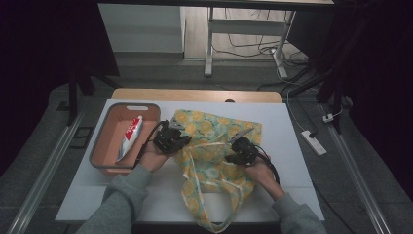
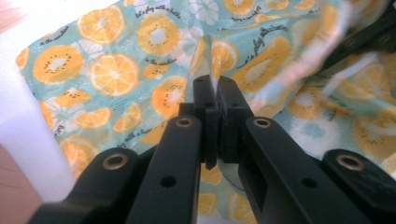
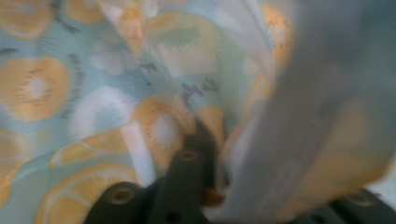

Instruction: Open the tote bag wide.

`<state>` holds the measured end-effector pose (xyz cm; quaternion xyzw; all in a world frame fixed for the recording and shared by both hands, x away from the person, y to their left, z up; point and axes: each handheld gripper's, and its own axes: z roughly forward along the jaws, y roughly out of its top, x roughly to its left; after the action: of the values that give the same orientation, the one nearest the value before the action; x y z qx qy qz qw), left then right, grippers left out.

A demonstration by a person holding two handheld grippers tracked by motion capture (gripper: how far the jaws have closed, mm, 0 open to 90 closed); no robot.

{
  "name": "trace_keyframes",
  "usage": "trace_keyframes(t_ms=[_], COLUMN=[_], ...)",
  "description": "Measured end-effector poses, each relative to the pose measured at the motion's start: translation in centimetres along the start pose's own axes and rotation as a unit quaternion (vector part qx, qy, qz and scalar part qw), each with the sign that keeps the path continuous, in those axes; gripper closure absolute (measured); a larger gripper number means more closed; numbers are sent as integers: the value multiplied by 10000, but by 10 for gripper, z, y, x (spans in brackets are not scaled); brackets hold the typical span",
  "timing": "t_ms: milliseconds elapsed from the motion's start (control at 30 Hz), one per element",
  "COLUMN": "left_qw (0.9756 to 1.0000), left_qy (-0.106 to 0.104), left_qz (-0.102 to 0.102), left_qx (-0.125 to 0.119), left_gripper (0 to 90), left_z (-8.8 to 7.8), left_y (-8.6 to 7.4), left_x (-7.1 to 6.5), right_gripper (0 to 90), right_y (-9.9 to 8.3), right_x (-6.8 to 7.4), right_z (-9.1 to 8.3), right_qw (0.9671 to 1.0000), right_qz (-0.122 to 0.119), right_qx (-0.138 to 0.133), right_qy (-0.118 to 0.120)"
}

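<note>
A cloth tote bag (image 1: 210, 151) printed with orange and kiwi slices on pale blue lies rumpled on the white table (image 1: 292, 126), its handles trailing toward the front edge. My left gripper (image 1: 181, 139) sits at the bag's left edge. In the left gripper view its jaws (image 2: 217, 91) are pressed together on a raised fold of the bag (image 2: 112, 70). My right gripper (image 1: 234, 148) rests on the bag's right half. In the blurred right gripper view it (image 3: 212, 140) is shut, with the bag's cloth (image 3: 70, 93) caught in it and draped over one jaw.
An orange-pink basket (image 1: 104, 141) with a grey rim stands left of the bag and holds a red and white packet (image 1: 129, 136). A wooden strip (image 1: 195, 94) borders the table's far edge. A power strip (image 1: 314, 142) lies on the floor at the right.
</note>
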<state>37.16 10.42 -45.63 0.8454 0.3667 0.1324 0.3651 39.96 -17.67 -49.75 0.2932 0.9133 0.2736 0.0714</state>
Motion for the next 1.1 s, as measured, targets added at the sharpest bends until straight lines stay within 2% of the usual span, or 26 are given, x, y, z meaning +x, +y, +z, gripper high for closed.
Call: trace_keyframes(t_ms=[33, 167, 267, 400, 433, 467, 500, 533, 600, 700, 733, 767, 967, 1100], left_qw=[10000, 9999, 9999, 9997, 9994, 9994, 9991, 9986, 9983, 9969, 9969, 9963, 9963, 9963], left_qy=[3, 53, -7, -79, -216, -216, -279, -406, -447, -619, -619, -713, -686, -646], left_qz=[-36, -86, -118, -84, -47, -47, -36, -3, 1, 43, 43, 126, 447, 538], left_qx=[-36, -91, -127, -215, -276, -276, -309, -352, -371, -479, -479, -463, -242, -158], left_gripper=[854, 792, 666, 438, 371, 335, 335, 278, 258, 245, 245, 246, 243, 243], left_z=[-1, 0, 0, -6, -14, -14, -19, -29, -34, -50, -50, -53, -52, -54], left_y=[0, 0, 0, 0, 0, 0, 0, -1, -1, -5, -5, -7, -9, -13], left_x=[1, 2, 2, 0, -2, -2, -3, -3, -3, -7, -7, -13, -30, -37], right_gripper=[888, 889, 889, 889, 889, 889, 889, 890, 889, 889, 889, 890, 889, 889], right_y=[1, 3, 5, 8, 10, 10, 11, 12, 12, 13, 13, 13, 12, 11], right_x=[-4, -18, -25, -30, -32, -32, -33, -35, -36, -38, -38, -38, -39, -39], right_z=[-10, -32, -39, -37, -32, -32, -29, -23, -21, -17, -18, -18, -20, -21], right_qw=[9998, 9966, 9943, 9930, 9920, 9920, 9923, 9923, 9923, 9921, 9920, 9920, 9918, 9920], right_qz=[84, 410, 539, 666, 758, 758, 772, 836, 848, 889, 896, 905, 912, 880], right_qx=[-145, -625, -804, -848, -843, -843, -801, -722, -703, -651, -657, -654, -678, -710], right_qy=[113, 353, 448, 487, 550, 550, 552, 554, 569, 597, 598, 594, 578, 568])
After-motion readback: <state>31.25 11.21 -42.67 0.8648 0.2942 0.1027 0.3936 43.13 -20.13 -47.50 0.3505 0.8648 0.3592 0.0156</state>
